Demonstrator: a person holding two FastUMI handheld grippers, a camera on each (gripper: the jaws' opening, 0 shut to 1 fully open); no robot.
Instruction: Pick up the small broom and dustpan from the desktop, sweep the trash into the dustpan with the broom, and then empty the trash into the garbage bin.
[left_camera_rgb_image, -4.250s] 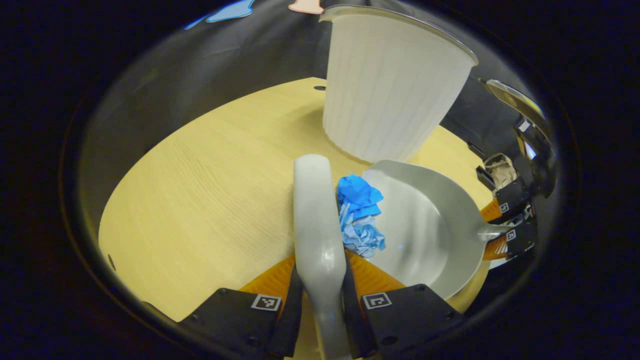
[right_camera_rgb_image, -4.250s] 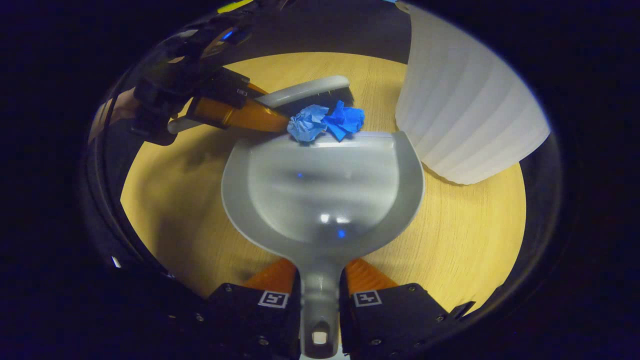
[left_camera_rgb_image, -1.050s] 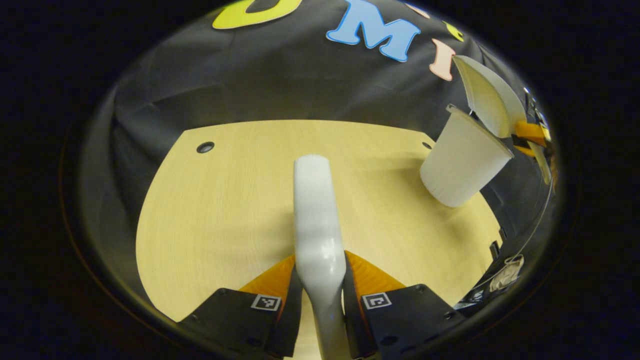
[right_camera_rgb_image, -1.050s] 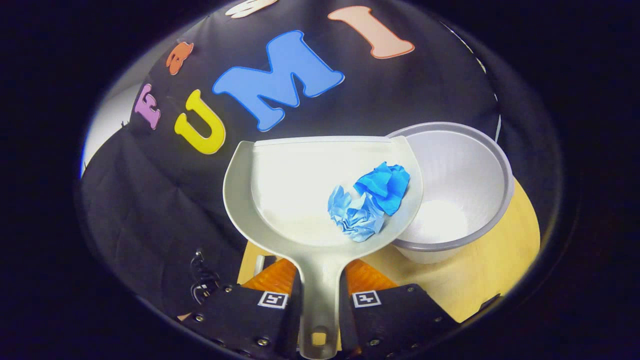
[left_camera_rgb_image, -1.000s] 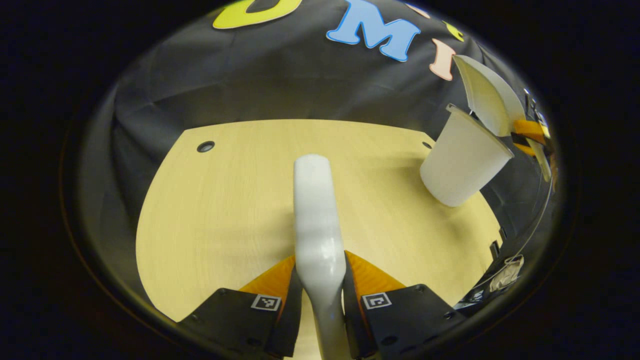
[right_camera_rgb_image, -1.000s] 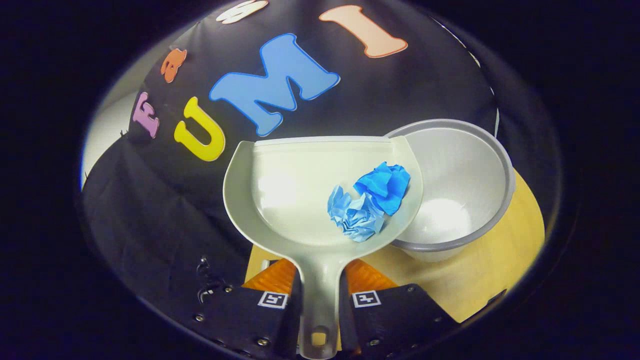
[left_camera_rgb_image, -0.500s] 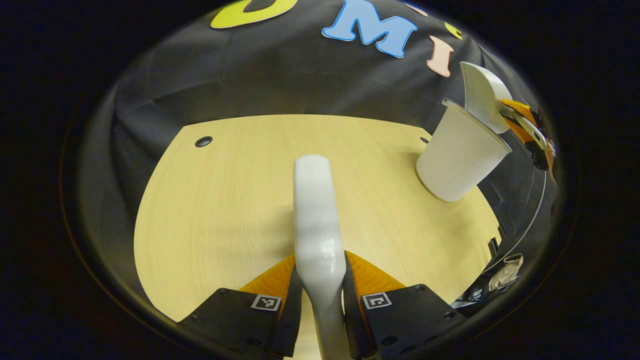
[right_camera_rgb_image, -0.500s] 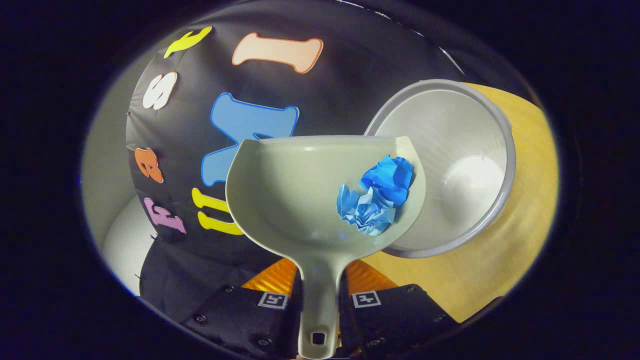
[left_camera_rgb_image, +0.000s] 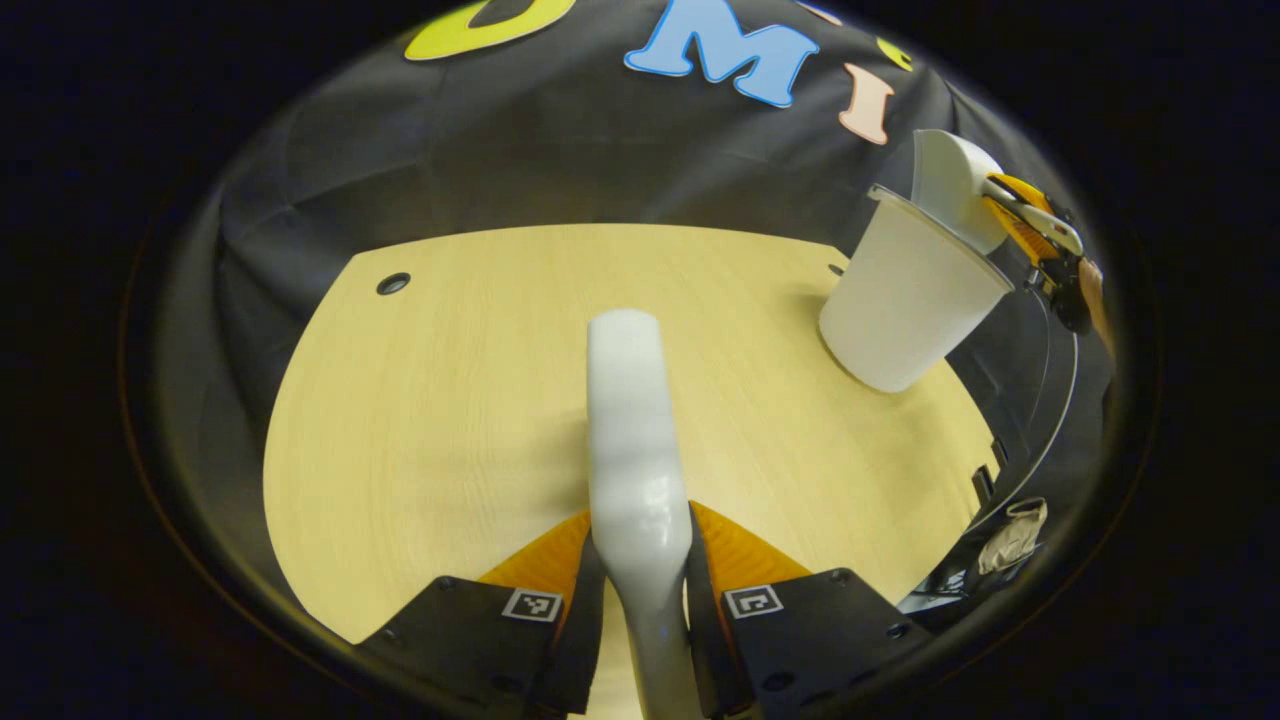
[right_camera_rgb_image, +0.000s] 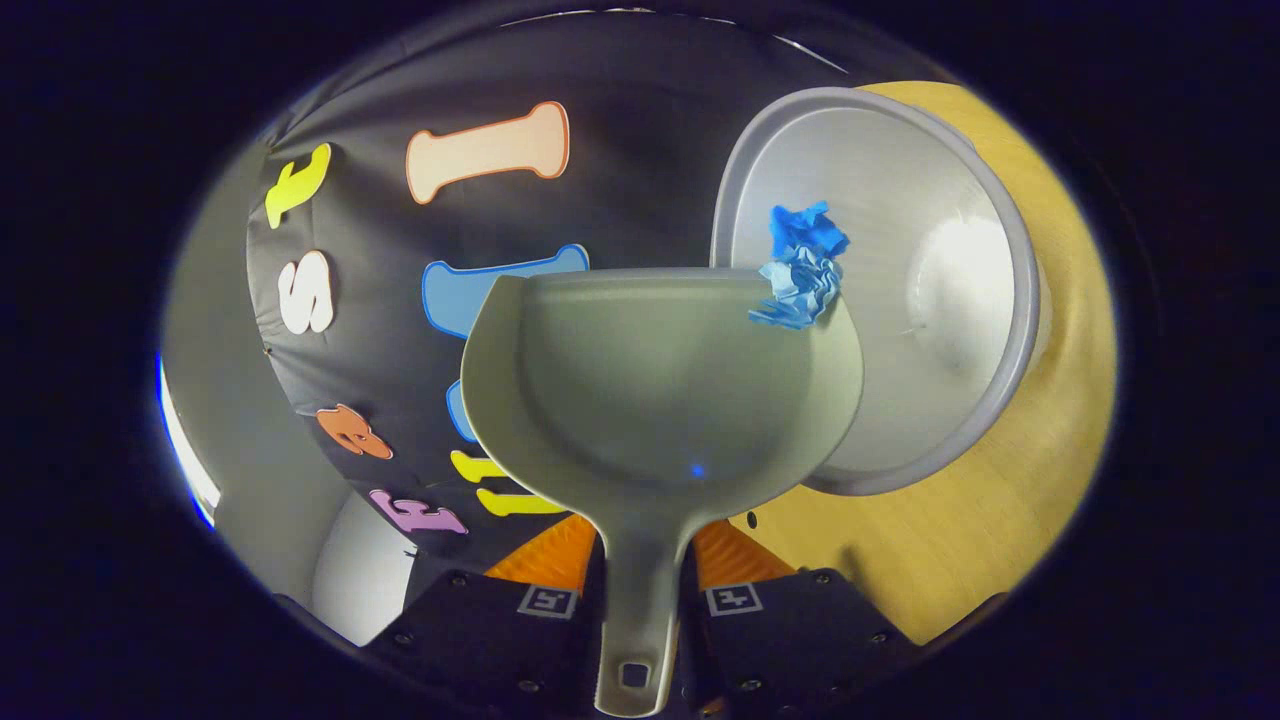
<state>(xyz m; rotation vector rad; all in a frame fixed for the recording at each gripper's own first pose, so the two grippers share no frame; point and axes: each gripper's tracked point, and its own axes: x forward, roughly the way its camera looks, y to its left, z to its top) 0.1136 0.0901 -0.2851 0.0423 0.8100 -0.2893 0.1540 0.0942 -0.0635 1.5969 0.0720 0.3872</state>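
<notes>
My right gripper is shut on the handle of the grey dustpan, which is tilted over the open mouth of the white garbage bin. The crumpled blue paper trash is at the pan's front lip, sliding off over the bin. My left gripper is shut on the handle of the pale small broom, held above the wooden desktop. In the left gripper view the garbage bin stands at the desk's far right with the tilted dustpan and the right gripper over its rim.
A round cable hole sits near the desk's back left corner. The black cloth wall runs behind the desk. The desktop shows beneath the bin in the right gripper view.
The dustpan has rolled and tipped further toward the bin, and the blue paper has slid from the pan's middle to its front lip. The left gripper with the broom has barely shifted.
</notes>
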